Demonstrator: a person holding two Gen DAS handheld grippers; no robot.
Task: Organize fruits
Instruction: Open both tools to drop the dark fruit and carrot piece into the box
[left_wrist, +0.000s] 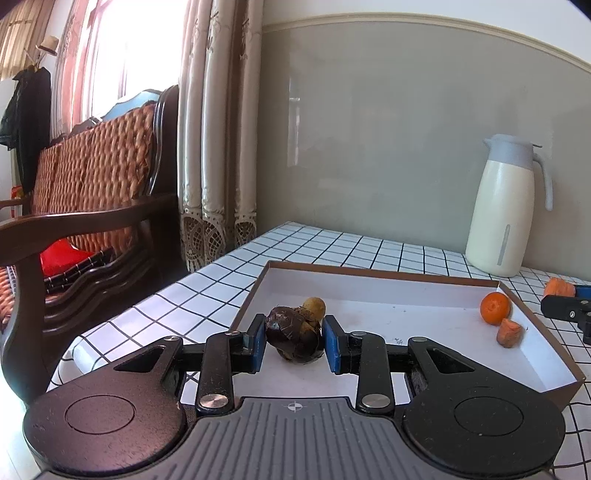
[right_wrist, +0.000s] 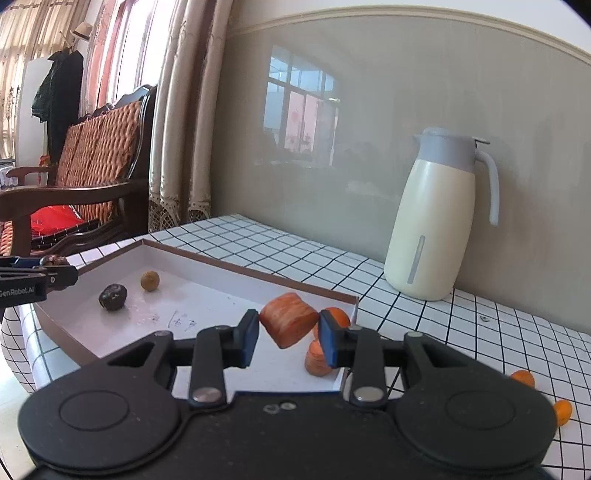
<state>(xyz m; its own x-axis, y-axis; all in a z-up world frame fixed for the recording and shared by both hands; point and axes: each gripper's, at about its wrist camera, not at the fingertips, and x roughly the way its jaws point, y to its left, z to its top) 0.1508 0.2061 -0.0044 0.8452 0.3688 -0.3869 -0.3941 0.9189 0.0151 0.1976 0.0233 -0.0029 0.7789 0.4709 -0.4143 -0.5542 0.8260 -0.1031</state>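
Observation:
A shallow white tray (left_wrist: 388, 275) with a brown rim lies on the checked table. My left gripper (left_wrist: 294, 341) is shut on a dark brown fruit (left_wrist: 293, 334) just above the tray's near left part. A small tan fruit (left_wrist: 314, 306) sits right behind it. An orange (left_wrist: 495, 307) and a carrot piece (left_wrist: 509, 332) lie in the tray's right corner. My right gripper (right_wrist: 289, 334) is shut on a carrot chunk (right_wrist: 288, 319) over the tray's right end (right_wrist: 258, 275). Another dark fruit (right_wrist: 113, 296) and the tan fruit (right_wrist: 150, 280) lie in the tray's left part.
A cream thermos jug (right_wrist: 436, 218) with a grey lid stands by the wall at the back right. Two small orange pieces (right_wrist: 522, 377) lie on the table right of the tray. A wooden bench (left_wrist: 85, 206) stands beyond the table's left edge.

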